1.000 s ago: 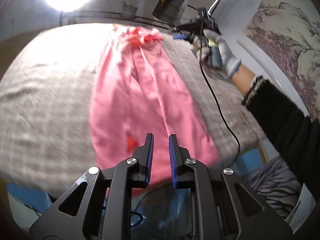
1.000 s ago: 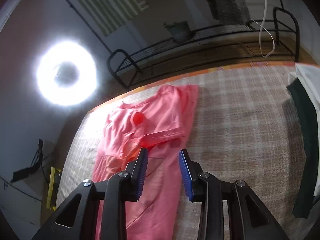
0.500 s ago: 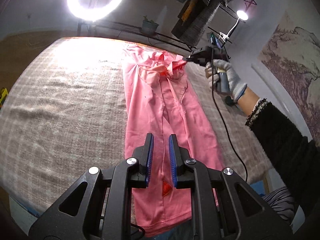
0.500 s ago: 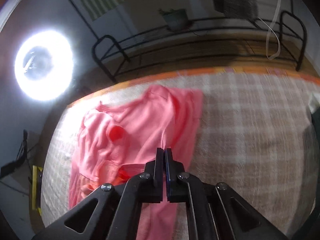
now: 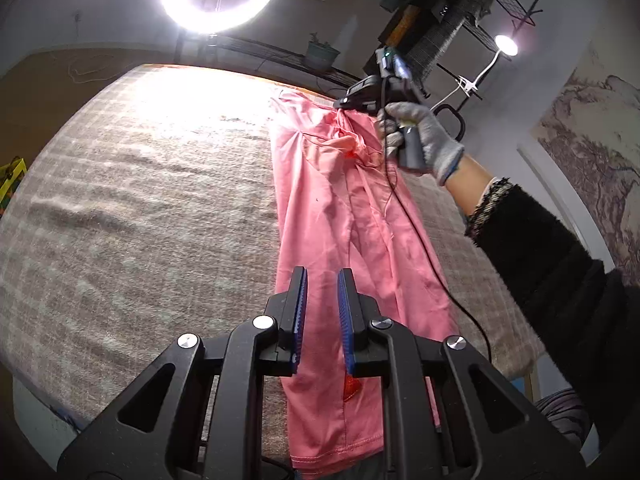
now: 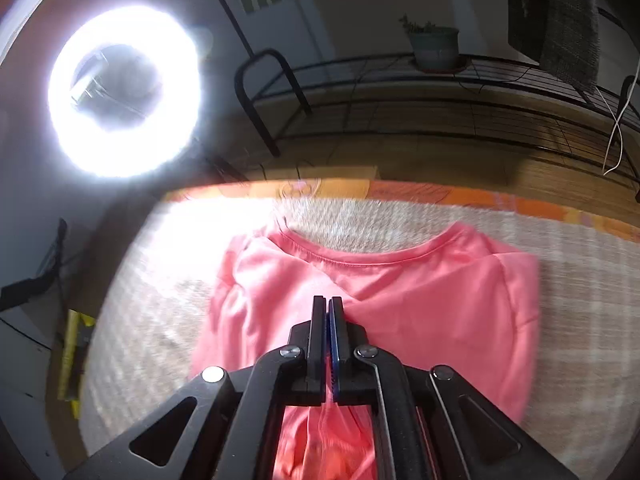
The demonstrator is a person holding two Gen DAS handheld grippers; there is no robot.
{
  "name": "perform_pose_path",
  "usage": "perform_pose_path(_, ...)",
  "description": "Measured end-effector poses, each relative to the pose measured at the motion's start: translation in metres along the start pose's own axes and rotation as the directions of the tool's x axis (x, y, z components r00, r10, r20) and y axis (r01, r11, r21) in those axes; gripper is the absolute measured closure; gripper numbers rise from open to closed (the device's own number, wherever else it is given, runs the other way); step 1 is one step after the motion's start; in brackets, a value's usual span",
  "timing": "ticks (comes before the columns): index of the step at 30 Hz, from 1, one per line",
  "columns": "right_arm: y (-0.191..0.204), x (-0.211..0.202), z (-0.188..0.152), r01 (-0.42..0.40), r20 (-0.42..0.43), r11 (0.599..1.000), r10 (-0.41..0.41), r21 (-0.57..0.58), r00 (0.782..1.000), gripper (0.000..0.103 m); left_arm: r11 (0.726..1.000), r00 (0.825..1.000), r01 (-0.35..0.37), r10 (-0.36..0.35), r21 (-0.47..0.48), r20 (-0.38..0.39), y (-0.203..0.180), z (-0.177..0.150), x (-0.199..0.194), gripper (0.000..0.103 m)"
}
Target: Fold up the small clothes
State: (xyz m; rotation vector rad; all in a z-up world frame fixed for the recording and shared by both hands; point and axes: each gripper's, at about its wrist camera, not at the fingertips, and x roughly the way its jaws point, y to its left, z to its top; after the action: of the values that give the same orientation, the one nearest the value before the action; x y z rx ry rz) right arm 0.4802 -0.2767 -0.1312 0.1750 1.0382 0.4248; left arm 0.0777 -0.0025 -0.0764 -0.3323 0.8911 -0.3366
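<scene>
Shirt (image 5: 352, 216), pink, stretched lengthwise across blanket (image 5: 132, 216), hem at near edge, collar toward far edge. Left gripper (image 5: 322, 312) spread apart above hem end; right gripper (image 6: 328, 332) pinched shut on fabric just behind collar.

**Pink on grey plaid**

The shirt (image 5: 340, 216) is showing plain salmon pink. The blanket (image 5: 140, 208) beneath is showing a grey-beige plaid. The left gripper (image 5: 322, 276) is showing black arms with blue pads. The glove (image 5: 430, 136) is showing grey.
</scene>
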Motion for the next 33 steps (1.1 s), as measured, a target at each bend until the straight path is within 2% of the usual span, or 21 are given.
perform_pose_path(2,0.000,0.015,-0.003,0.022,-0.019,1.000,-0.022,0.014,1.000,0.103,1.000,1.000,-0.003,0.003,-0.005,-0.001,0.001,0.001,0.000,0.089)
perform_pose_path(4,-0.003,0.021,-0.003,0.007,-0.040,0.999,-0.005,0.038,0.999,0.097,1.000,1.000,-0.006,0.006,-0.003,-0.002,0.002,0.001,0.000,0.089)
perform_pose_path(6,-0.007,0.011,-0.004,-0.053,-0.038,0.996,0.055,0.066,0.998,0.079,1.000,1.000,-0.008,0.008,0.000,0.003,0.002,0.000,-0.002,0.089)
perform_pose_path(7,-0.007,-0.003,-0.005,-0.081,-0.009,0.995,0.081,0.065,0.997,0.072,1.000,1.000,-0.009,0.009,0.003,0.006,0.002,-0.001,-0.004,0.089)
perform_pose_path(11,-0.017,-0.075,-0.017,-0.136,0.096,0.987,0.128,0.081,0.987,0.071,1.000,1.000,-0.010,0.010,0.000,0.004,0.004,-0.006,-0.009,0.089)
perform_pose_path(13,-0.020,-0.117,-0.034,-0.126,0.130,0.989,0.115,0.082,0.985,0.071,1.000,1.000,-0.007,0.007,0.002,-0.003,0.006,-0.009,-0.011,0.073)
perform_pose_path(18,-0.019,-0.207,-0.101,-0.099,0.156,0.993,0.089,0.062,0.984,0.071,1.000,0.999,0.005,-0.006,-0.018,-0.036,0.013,-0.019,-0.012,0.070)
perform_pose_path(19,-0.017,-0.218,-0.116,-0.085,0.201,0.982,0.051,0.167,0.978,0.071,1.000,0.999,0.008,-0.010,-0.028,-0.044,0.016,-0.022,-0.012,0.070)
perform_pose_path(24,-0.002,-0.267,-0.219,-0.057,0.152,0.980,0.027,0.191,0.988,0.068,0.997,0.994,0.030,-0.037,-0.072,-0.105,0.028,-0.042,-0.010,0.070)
perform_pose_path(28,0.009,-0.275,-0.293,-0.065,0.088,0.973,0.047,0.221,0.995,0.065,0.993,0.983,0.052,-0.070,-0.109,-0.169,0.034,-0.064,-0.004,0.070)
perform_pose_path(33,0.022,-0.254,-0.369,-0.089,-0.038,0.961,0.102,0.263,0.994,0.064,0.984,0.964,0.077,-0.114,-0.159,-0.240,0.037,-0.091,0.004,0.070)
